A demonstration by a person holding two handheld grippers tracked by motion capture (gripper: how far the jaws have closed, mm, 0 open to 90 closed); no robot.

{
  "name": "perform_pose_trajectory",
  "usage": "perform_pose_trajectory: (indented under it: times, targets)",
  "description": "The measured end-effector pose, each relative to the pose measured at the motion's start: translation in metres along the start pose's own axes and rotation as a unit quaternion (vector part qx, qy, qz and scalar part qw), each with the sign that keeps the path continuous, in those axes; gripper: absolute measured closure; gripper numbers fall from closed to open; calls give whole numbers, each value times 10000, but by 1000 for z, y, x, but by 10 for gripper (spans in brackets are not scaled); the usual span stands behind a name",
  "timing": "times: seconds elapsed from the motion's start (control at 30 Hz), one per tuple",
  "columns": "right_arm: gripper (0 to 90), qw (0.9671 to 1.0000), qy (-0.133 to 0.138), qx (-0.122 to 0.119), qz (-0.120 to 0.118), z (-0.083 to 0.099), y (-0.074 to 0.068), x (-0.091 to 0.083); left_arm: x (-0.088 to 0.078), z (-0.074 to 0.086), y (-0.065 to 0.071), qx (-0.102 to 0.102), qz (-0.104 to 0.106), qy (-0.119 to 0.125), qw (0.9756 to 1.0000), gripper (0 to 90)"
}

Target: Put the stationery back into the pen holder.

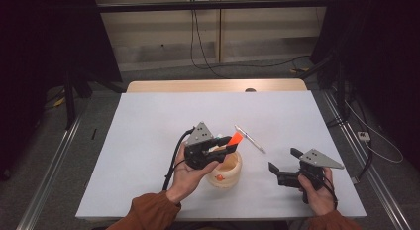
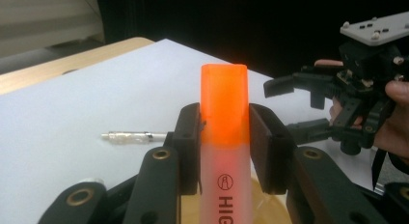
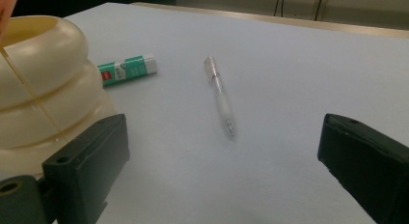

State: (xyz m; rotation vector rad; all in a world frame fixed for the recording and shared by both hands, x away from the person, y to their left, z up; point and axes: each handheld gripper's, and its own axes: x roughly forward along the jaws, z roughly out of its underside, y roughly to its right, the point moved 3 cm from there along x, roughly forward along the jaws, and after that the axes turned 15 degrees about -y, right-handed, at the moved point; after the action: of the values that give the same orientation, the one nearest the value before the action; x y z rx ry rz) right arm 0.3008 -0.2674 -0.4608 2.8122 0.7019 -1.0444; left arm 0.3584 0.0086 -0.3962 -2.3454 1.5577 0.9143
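My left gripper (image 1: 224, 144) is shut on a highlighter (image 1: 235, 139) with an orange cap and a frosted white body. In the left gripper view the two black pads press on the highlighter (image 2: 224, 137) just below its cap. It hangs over the mouth of a cream ribbed pot (image 1: 226, 174), whose rim (image 2: 272, 208) lies under the jaws. My right gripper (image 1: 283, 163) stands open to the right of the pot, held low over the table, with nothing between its jaws (image 3: 222, 156). The pot (image 3: 43, 89) bulges at that view's left.
A clear pen (image 1: 250, 139) lies on the white table (image 1: 148, 141) behind and right of the pot, also seen as the pen (image 3: 221, 96). A green-and-white stick (image 3: 128, 69) lies beside the pot. A wooden strip (image 1: 213, 85) runs along the table's far edge.
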Motion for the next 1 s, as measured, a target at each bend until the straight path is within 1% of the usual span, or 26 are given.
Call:
perform_pose_trajectory:
  times: [0.07,0.13,0.2,0.27,0.37,0.4,0.47,0.5,0.53,0.6,0.7,0.77,0.83,0.9,0.97,1.0]
  targets:
    - [37,10000,-4,9,12,0,0,0,2,4,0,47,-63,-111,9999,670]
    - [37,10000,-7,7,4,0,0,0,3,5,-1,33,-41,-134,9999,670]
    - [37,10000,-6,0,9,0,0,0,3,7,-2,65,-61,-181,9998,670]
    - [37,10000,-3,6,9,0,0,0,4,10,-4,46,-26,-259,9997,670]
    - [37,10000,-10,3,12,0,0,0,4,14,-5,37,-65,-303,9995,669]
    - [37,10000,-10,2,8,0,0,0,4,15,-5,50,-51,-288,9996,670]
    - [37,10000,-8,-5,-2,0,0,0,4,15,-4,82,1,-396,9992,669]
    - [36,10000,-7,-4,-4,0,0,0,4,16,-5,94,-29,-422,9991,669]
    - [37,10000,-12,-1,5,0,0,0,4,16,-5,70,-58,-453,9989,668]
    - [36,10000,-5,-2,-2,0,0,0,4,17,-7,44,3,-489,9988,663]
    - [37,10000,-7,1,4,0,0,0,2,16,-8,-28,73,-458,9989,576]
    - [37,10000,-5,0,8,0,0,0,1,15,-9,-10,81,-493,9988,522]
    - [37,10000,-4,-1,6,0,0,0,-1,14,-10,-104,128,-476,9987,430]
    - [36,10000,-3,-1,7,0,0,0,-3,13,-13,-145,93,-451,9988,390]
    - [37,10000,-6,0,6,0,0,0,-7,10,-15,-197,1,-385,9991,313]
    - [37,10000,-4,-1,7,0,0,0,-9,9,-16,-189,18,-373,9991,283]
